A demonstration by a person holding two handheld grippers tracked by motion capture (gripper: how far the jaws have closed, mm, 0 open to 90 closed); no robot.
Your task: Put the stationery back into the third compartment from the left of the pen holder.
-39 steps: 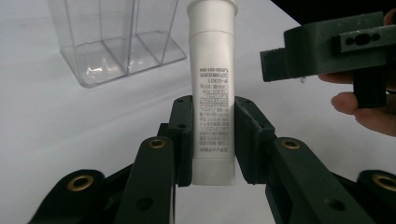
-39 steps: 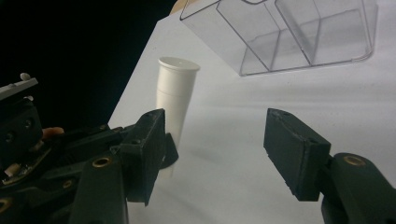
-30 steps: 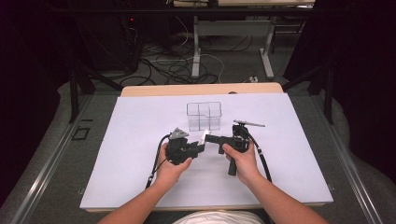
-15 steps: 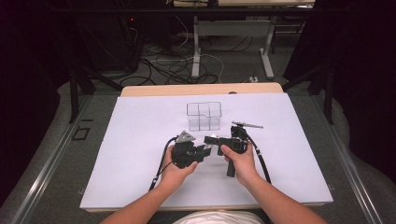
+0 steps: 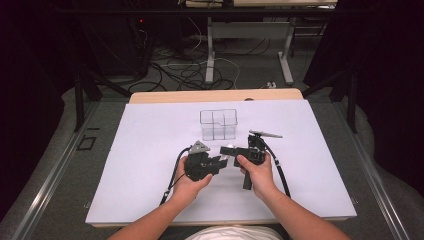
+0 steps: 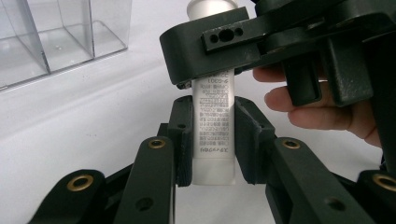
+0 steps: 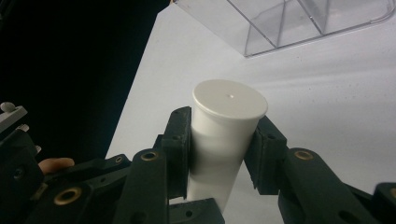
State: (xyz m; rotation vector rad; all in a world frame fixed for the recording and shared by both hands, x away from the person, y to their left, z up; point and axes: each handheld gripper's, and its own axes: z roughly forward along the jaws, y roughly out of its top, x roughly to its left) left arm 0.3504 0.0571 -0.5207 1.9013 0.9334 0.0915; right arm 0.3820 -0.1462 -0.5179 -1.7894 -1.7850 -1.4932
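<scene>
Left gripper point(image 6: 212, 140) pinches white tube point(image 6: 213, 135) at lower centre; right gripper point(image 7: 219, 144) jaws just closing, now clamp cap point(image 7: 229, 100) — twist w/ steady hold, no squeeze.

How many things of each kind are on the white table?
White tube: 1
Clear divided box: 1
Black grippers: 2, the left gripper and the right gripper, both clamped on the tube
Grey flat piece lying beside the box: 1
Total: 5
</scene>
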